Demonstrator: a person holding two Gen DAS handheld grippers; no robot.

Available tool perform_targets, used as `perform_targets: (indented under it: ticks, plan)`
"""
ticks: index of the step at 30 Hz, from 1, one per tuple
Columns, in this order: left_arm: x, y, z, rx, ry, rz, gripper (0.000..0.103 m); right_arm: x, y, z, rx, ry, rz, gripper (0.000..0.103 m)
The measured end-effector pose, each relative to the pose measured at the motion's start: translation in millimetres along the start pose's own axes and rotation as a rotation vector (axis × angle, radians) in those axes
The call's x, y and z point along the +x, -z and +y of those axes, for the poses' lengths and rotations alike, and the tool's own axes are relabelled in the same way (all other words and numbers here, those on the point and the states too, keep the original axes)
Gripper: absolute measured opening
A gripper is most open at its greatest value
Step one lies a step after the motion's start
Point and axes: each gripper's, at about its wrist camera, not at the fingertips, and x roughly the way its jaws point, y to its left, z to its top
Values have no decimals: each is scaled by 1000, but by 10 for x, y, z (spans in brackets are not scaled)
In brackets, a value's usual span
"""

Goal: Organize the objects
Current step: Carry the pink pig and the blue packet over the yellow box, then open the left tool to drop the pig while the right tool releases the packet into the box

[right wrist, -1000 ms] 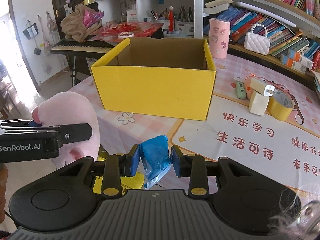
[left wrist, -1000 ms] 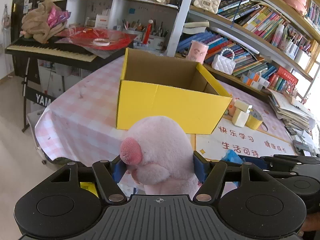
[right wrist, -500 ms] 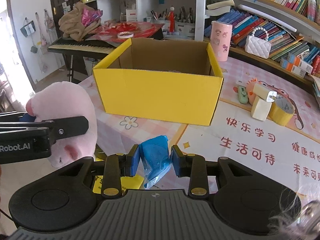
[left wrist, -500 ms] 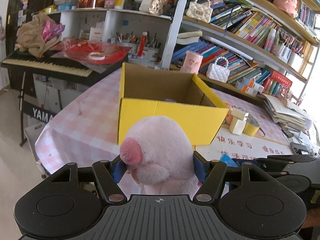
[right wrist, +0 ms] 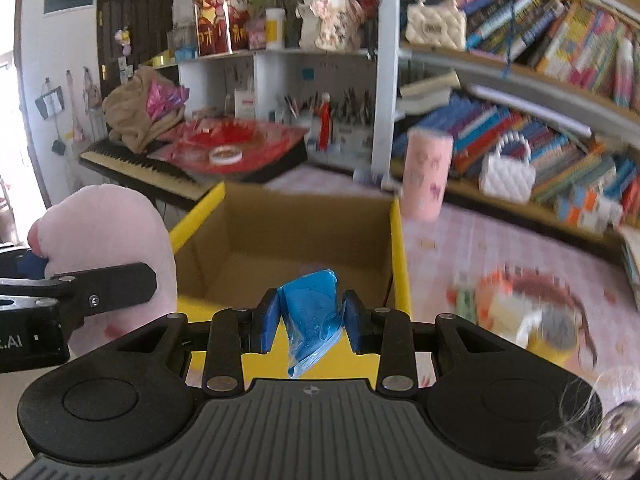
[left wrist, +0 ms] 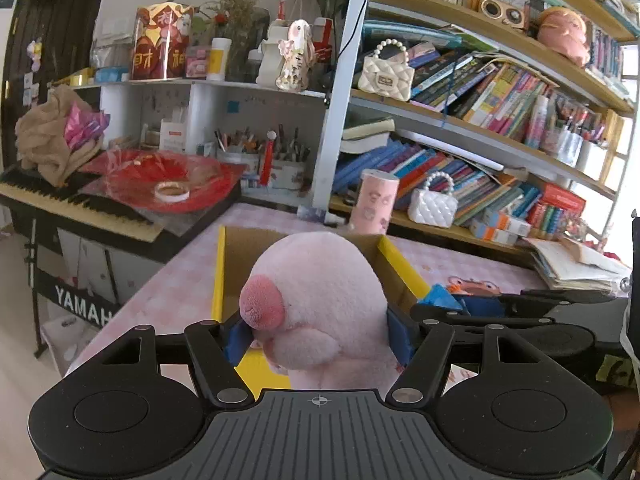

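Two hand-held grippers carry their loads to the open top of a yellow cardboard box (right wrist: 288,240) standing on a desk (left wrist: 168,292) covered in pink checked cloth. The left gripper (left wrist: 320,330) has its jaws clamped on the sides of a pink plush toy (left wrist: 316,300), a rounded, fuzzy body with a darker pink snout turned to the left; the jaws stand fairly wide because the soft toy fills the gap. The right gripper (right wrist: 310,320) has its jaws closed tight on a blue plastic packet (right wrist: 314,308), thin, crinkled and glossy, its long side running up and down between the pads. In the right wrist view the box mouth lies straight ahead of and below the packet, the near wall just beneath the jaws, while the plush toy hangs at the box's left near corner, beside rather than over the opening. By this reading the right hand is better placed to drop first. The box's brown inside looks bare where it shows, its walls stiff and straight.
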Motion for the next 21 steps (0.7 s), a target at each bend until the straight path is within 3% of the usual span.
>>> perform_targets:
  ticks: [10, 21]
  plan:
    - [762, -138, 6, 0, -58, 96, 67, 798, -157, -124, -162, -10, 74, 32]
    - [1354, -75, 39, 0, -104, 199, 66, 1393, -140, -87, -338, -95, 206, 32]
